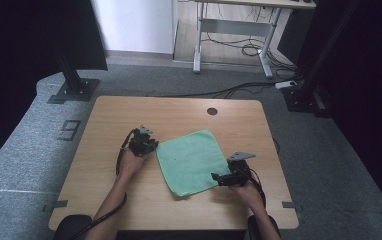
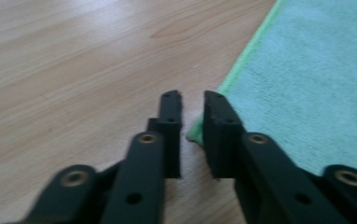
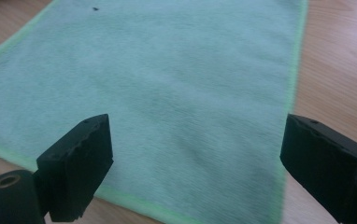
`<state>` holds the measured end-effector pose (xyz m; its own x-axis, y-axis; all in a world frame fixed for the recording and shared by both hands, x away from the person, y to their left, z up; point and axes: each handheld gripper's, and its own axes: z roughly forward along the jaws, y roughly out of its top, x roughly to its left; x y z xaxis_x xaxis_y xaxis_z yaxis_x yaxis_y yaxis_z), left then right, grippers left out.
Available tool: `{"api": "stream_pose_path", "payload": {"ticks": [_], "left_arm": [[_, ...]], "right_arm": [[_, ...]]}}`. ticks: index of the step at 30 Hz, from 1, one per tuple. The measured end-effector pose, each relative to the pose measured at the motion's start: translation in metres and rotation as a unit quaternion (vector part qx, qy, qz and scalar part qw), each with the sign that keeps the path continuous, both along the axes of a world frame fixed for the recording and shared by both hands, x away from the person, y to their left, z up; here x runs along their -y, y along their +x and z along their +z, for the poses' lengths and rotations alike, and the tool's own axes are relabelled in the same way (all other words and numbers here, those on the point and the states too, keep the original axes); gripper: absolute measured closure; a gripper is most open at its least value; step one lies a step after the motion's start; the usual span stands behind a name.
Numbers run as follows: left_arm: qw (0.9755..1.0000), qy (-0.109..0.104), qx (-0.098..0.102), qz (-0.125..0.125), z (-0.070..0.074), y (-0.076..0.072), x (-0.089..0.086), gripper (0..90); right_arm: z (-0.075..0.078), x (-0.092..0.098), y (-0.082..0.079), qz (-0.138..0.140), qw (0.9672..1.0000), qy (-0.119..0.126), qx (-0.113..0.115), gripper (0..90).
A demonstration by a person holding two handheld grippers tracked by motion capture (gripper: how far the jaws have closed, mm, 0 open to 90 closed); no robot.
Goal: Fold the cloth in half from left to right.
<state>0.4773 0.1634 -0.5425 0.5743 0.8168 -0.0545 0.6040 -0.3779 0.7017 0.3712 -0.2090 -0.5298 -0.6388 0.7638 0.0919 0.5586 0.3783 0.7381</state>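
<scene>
green cloth [image 1: 191,161] lies flat mid-table [image 1: 129,115]; left gripper [image 2: 193,100] sits at its left corner, jaws narrow with a slim gap, corner poking between, not pinched; right gripper [image 3: 193,154] hovers over the near-right corner, jaws wide, holding nothing

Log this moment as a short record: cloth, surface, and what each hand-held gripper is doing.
cloth: green cloth, spread flat, turned at an angle to the table edges
surface: wooden table
left hand-held gripper: at the cloth's left corner, jaws nearly together with a narrow gap; the corner lies at that gap, a pinch cannot be confirmed
right hand-held gripper: jaws wide open, above the cloth's near right edge, not holding it
other items on table: round dark hole near the far edge
</scene>
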Motion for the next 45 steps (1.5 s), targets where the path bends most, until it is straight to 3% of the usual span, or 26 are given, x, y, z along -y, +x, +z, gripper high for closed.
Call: {"api": "stream_pose_path", "payload": {"ticks": [5,10,21,33,43,45], "left_arm": [[0.9999,-0.006,-0.009,0.002,0.001,-0.001,0.002,88.2],[0.9999,0.012,-0.009,-0.003,0.003,-0.001,0.006,89.5],[0.9998,-0.009,-0.016,-0.001,0.008,0.001,0.002,89.9],[0.9996,-0.012,-0.026,0.001,0.005,0.004,0.001,89.8],[0.9996,-0.013,-0.027,0.001,0.005,0.004,0.001,89.7],[0.9995,-0.013,-0.027,0.001,0.005,0.004,0.001,89.7]], "right_arm": [[-0.001,-0.013,-0.003,0.023,0.9997,-0.001,-0.004,10.1],[-0.002,-0.026,-0.007,0.044,0.999,0.002,-0.01,11.0],[0.0,-0.056,-0.018,0.102,0.9944,0.022,-0.02,12.6],[0.008,-0.086,-0.033,0.163,0.9853,0.041,-0.029,17.2],[0.011,-0.115,-0.041,0.223,0.9734,0.04,-0.037,40.8],[0.011,-0.12,-0.042,0.228,0.9724,0.035,-0.037,45.2]]}}
